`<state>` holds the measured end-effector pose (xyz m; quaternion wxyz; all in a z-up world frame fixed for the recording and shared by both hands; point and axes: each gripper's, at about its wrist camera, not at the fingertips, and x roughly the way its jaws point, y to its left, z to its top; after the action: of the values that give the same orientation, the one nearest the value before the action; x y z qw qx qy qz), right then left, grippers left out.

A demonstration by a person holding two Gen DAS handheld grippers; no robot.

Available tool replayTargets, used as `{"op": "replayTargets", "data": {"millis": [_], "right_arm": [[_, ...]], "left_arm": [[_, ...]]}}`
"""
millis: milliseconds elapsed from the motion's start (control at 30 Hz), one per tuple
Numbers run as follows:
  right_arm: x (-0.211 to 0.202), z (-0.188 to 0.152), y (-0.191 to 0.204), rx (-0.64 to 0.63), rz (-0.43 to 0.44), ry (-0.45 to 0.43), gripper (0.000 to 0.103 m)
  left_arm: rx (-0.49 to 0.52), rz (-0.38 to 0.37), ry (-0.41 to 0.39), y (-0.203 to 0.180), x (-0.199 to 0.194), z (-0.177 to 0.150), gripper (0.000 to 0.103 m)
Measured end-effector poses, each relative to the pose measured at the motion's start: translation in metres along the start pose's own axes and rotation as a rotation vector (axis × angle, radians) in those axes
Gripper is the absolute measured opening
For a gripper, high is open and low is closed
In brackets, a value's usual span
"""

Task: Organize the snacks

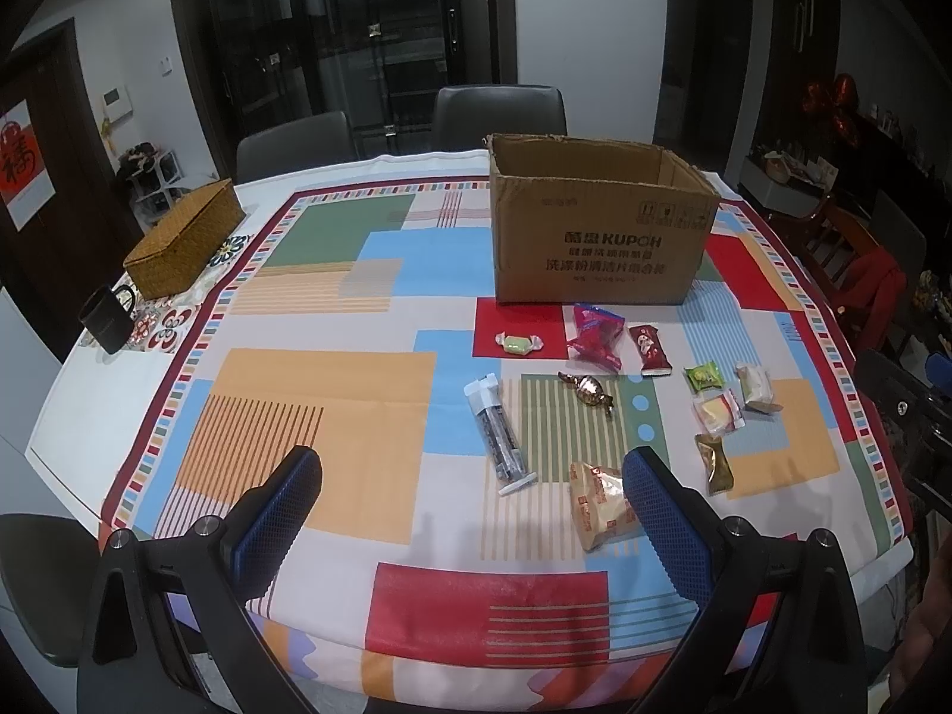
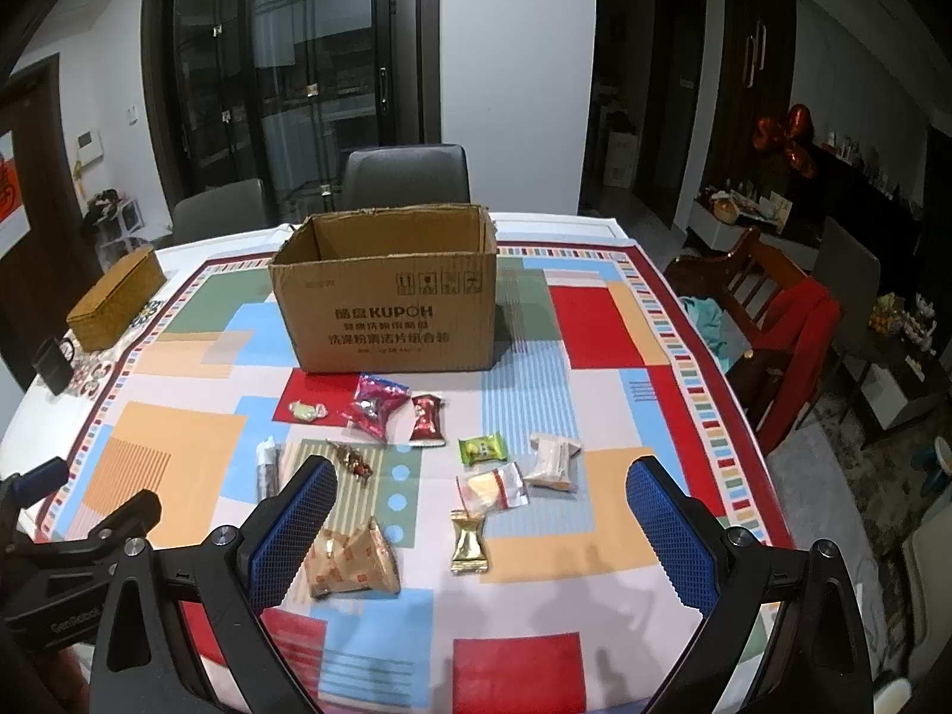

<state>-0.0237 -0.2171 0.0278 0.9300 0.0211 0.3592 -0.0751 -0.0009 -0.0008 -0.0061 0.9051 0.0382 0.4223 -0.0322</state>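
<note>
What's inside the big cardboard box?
The cardboard box is open on top, and only bare inner walls show. No snack can be seen inside, but its front wall hides the bottom, so I cannot tell whether it is empty. The snacks lie on the tablecloth in front.

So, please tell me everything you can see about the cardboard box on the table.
The cardboard box is plain brown corrugated card with dark print on its front: "KUPOH", Chinese characters and small handling symbols. It stands upright on the patterned tablecloth with the top open; the visible part of the inside looks empty, the floor is hidden. The top edges look slightly worn. Snacks lie in front of it, none touching it. No hand-held gripper is near it.
</note>
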Motion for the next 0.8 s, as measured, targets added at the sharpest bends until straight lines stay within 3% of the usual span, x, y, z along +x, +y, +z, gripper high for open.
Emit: {"op": "replayTargets", "data": {"millis": [800], "right_arm": [[0.0009, 0.0056, 0.0011, 0.007, 0.002, -0.067, 0.099]], "left_arm": [[-0.002, 0.017, -0.043, 0.001, -0.0001, 0.0069, 0.103]]}}
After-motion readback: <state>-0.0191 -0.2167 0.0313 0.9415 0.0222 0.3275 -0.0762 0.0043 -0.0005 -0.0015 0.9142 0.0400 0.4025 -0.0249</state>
